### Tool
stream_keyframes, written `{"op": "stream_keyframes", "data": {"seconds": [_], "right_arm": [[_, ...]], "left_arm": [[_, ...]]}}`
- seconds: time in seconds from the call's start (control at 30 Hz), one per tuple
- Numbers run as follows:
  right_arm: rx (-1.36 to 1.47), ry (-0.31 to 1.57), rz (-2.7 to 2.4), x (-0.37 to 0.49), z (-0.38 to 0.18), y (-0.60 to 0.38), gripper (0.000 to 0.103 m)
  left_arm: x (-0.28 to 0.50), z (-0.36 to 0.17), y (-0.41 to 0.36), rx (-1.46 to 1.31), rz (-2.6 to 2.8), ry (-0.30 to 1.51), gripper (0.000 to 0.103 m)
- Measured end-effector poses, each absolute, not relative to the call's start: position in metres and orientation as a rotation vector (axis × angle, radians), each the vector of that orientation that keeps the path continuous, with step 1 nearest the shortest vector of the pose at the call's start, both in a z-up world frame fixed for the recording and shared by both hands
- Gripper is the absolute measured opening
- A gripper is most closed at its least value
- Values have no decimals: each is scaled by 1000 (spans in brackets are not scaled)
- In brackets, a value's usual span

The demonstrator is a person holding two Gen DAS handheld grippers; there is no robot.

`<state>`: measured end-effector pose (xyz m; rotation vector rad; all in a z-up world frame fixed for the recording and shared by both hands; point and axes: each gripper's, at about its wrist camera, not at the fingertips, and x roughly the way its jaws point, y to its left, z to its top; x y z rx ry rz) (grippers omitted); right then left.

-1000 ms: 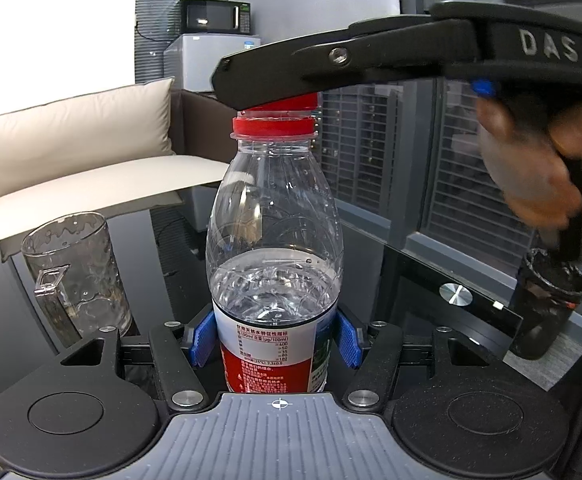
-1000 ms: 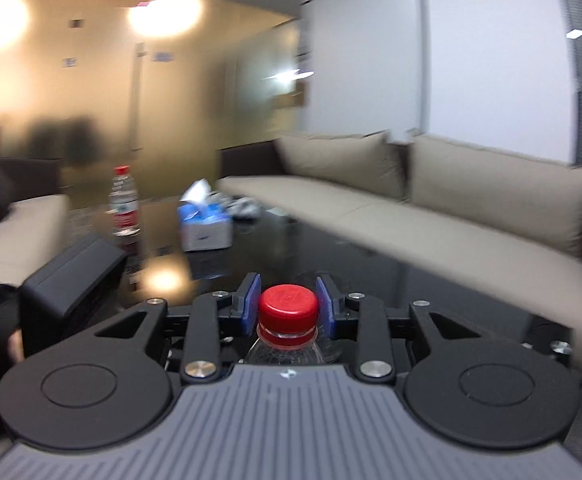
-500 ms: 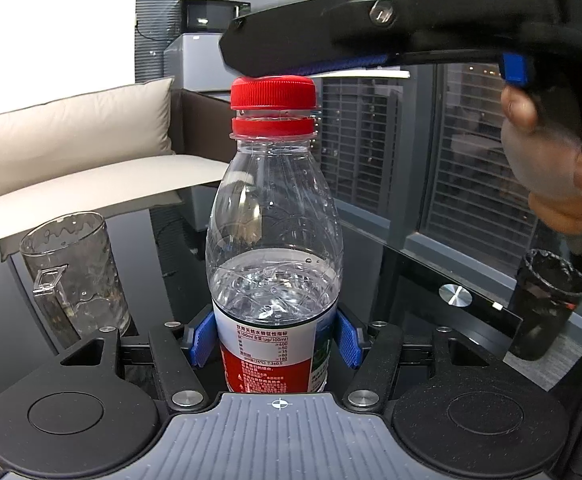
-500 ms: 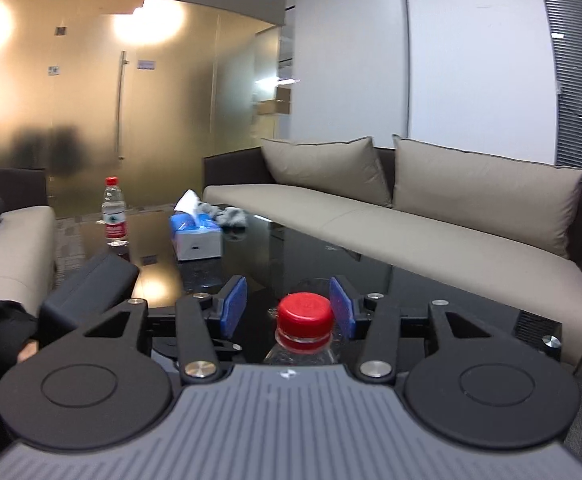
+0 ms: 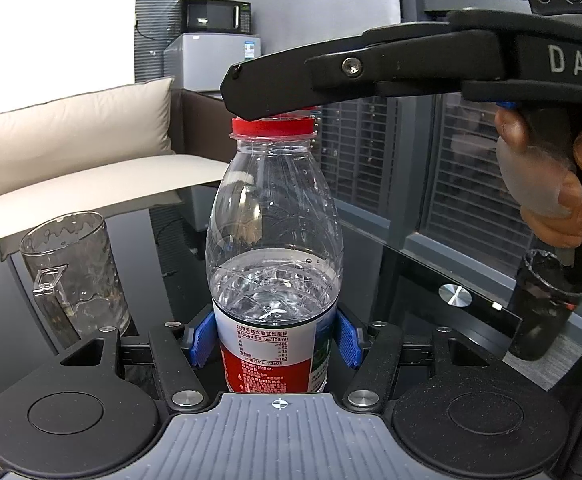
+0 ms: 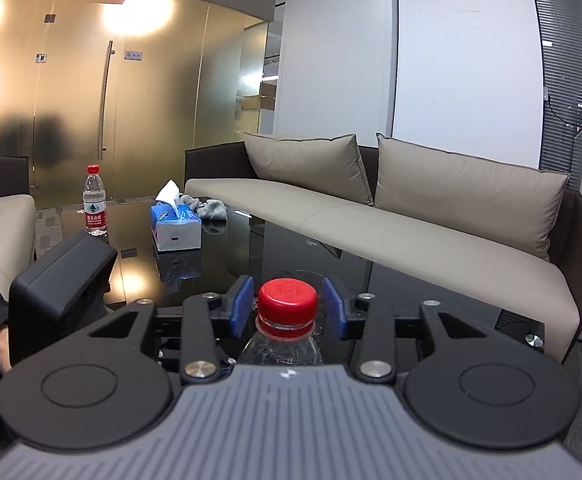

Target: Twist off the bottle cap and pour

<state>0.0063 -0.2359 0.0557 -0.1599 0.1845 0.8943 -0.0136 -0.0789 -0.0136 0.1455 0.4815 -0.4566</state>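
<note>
While the left gripper (image 5: 277, 340) at bottom centre of the left wrist view is pinching the bottle (image 5: 275, 240) by its label, blue pads (image 5: 201, 340) pressing both sides, the bottle is standing upright on the black glass table (image 5: 391, 264), roughly half full. In the right wrist view the right gripper (image 6: 289, 308) is sitting at lower centre with the red cap (image 6: 287, 300) between its pads. Its jaws have just been closing and are now gripping the cap's sides. From the left wrist view that gripper is reaching in from the upper right, covering the cap top, a hand (image 5: 543, 184) holding its handle at right. An empty glass mug (image 5: 75, 272) is standing at left, near the bottle, apart from it. Further back, a second bottle (image 6: 95, 204) and a tissue box (image 6: 175, 228) are sitting at centre left on the table, with a beige sofa (image 6: 371, 224) running behind.
</note>
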Motion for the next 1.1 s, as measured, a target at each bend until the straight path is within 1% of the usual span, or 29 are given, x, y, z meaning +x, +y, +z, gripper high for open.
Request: {"op": "stream_keyframes", "data": {"seconds": [1.1], "right_arm": [[-159,129,853,0,72,-246,34]], "left_arm": [[-12,-12,-79,147,-457,485,56]]}}
